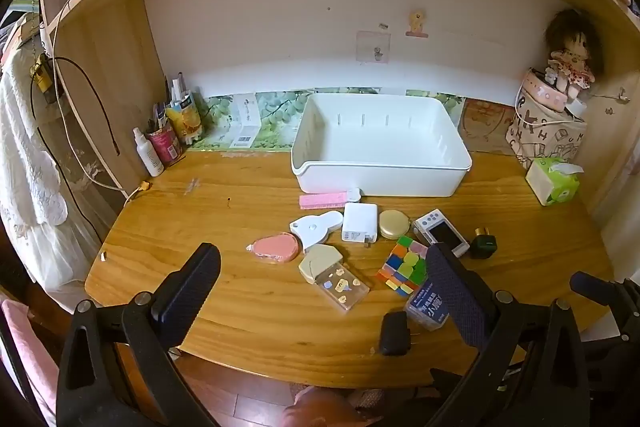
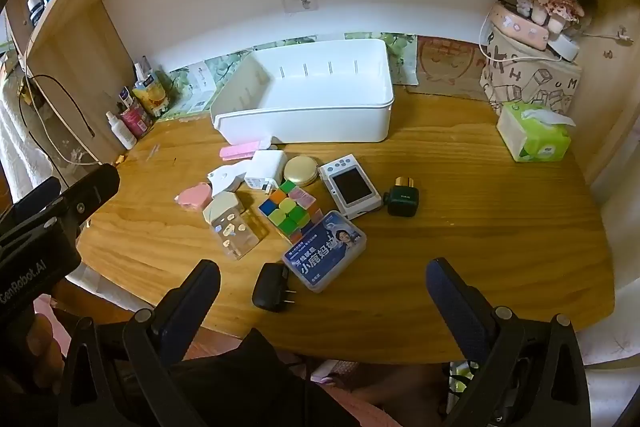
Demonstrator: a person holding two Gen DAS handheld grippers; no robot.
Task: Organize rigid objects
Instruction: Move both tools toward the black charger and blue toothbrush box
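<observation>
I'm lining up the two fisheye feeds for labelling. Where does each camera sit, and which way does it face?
Left wrist: on the left gripper, open over the desk's near edge, tilted down toward the white bin; its own two fingers show, plus the right gripper at lower right.
Right wrist: on the right gripper, open, further right, aimed down at the desk; its fingers, the left gripper and a hand show.
Shared: the bin, puzzle cube, black charger, tissue pack.

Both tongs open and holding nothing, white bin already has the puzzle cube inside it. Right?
Not quite. The white bin is empty; the puzzle cube sits on the desk in front of it, as the right wrist view shows. Left tongs and right tongs are open and holding nothing.
</observation>
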